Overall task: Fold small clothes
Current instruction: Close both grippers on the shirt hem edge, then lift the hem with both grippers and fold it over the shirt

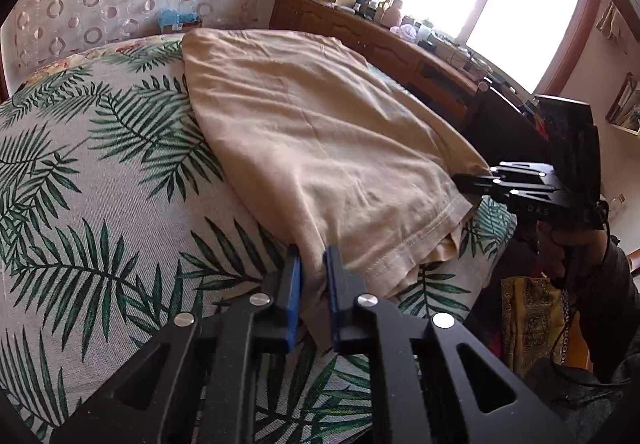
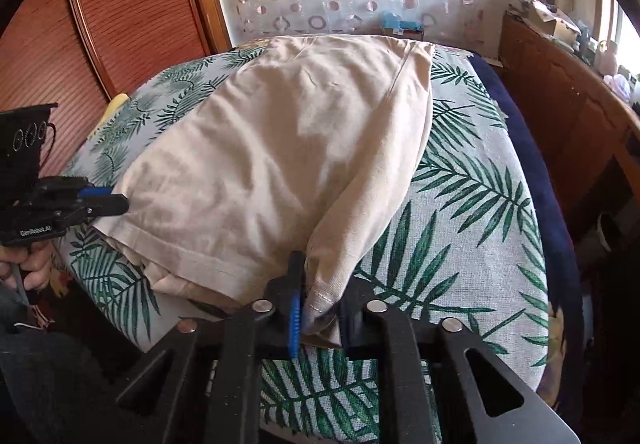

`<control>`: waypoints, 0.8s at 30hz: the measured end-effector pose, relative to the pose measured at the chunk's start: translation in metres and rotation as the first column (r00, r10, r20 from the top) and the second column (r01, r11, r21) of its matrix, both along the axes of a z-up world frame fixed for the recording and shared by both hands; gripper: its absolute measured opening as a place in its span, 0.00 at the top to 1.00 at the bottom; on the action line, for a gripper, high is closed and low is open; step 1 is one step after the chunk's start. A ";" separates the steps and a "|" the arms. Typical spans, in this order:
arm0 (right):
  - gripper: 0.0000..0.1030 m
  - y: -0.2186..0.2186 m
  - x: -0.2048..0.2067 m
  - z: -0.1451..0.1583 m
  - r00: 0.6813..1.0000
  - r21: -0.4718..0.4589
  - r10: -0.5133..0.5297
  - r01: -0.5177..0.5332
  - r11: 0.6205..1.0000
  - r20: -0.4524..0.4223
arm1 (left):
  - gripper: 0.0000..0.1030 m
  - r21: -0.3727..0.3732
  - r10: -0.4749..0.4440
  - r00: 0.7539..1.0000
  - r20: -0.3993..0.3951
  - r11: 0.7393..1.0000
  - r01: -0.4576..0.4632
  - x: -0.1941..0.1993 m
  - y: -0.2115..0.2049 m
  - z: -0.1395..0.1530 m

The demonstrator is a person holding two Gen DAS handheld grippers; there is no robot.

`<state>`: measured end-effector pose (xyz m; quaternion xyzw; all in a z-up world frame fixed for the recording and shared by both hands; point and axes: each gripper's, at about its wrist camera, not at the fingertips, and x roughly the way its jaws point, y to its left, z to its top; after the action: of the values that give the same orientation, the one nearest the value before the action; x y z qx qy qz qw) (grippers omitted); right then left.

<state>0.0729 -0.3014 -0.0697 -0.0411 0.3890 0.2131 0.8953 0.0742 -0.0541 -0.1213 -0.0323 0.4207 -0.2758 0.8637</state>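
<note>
A beige garment (image 1: 312, 124) lies on a bed with a palm-leaf sheet (image 1: 100, 172), its stitched hem toward me. In the left wrist view my left gripper (image 1: 313, 264) is shut on the near left hem corner, with cloth pinched between the blue pads. My right gripper (image 1: 476, 180) shows at the right edge, gripping the other hem corner. The right wrist view shows the garment (image 2: 280, 148) bunched up between the pads of my right gripper (image 2: 320, 308), which is shut on it. The left gripper (image 2: 116, 200) holds the hem at the left, a hand below it.
A long wooden cabinet (image 1: 400, 44) loaded with clutter runs under the bright window on the right. A wooden sliding door (image 2: 120, 12) stands to the left. A dark blue blanket edge (image 2: 532, 148) borders the bed. A blue box (image 2: 400, 24) sits by the far wall.
</note>
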 end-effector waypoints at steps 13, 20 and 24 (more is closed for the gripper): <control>0.90 -0.016 -0.007 0.026 0.994 0.151 -0.026 0.010 0.988 0.102 | 0.90 -0.063 0.067 0.991 0.119 0.996 -0.060 0.002 0.015 0.052; 0.90 -0.012 0.004 0.051 0.982 0.166 -0.023 -0.009 0.986 0.188 | 0.90 -0.074 0.084 0.981 0.176 0.995 -0.072 0.027 0.020 0.080; 0.90 -0.006 0.023 0.065 0.971 0.147 -0.020 -0.015 0.989 0.236 | 0.90 -0.086 0.107 0.977 0.183 0.992 -0.093 0.062 0.027 0.092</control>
<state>0.0959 -0.3073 -0.0046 0.0005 0.2625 0.2337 0.9362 0.1360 -0.0274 -0.0297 -0.0606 0.3246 -0.2498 0.9103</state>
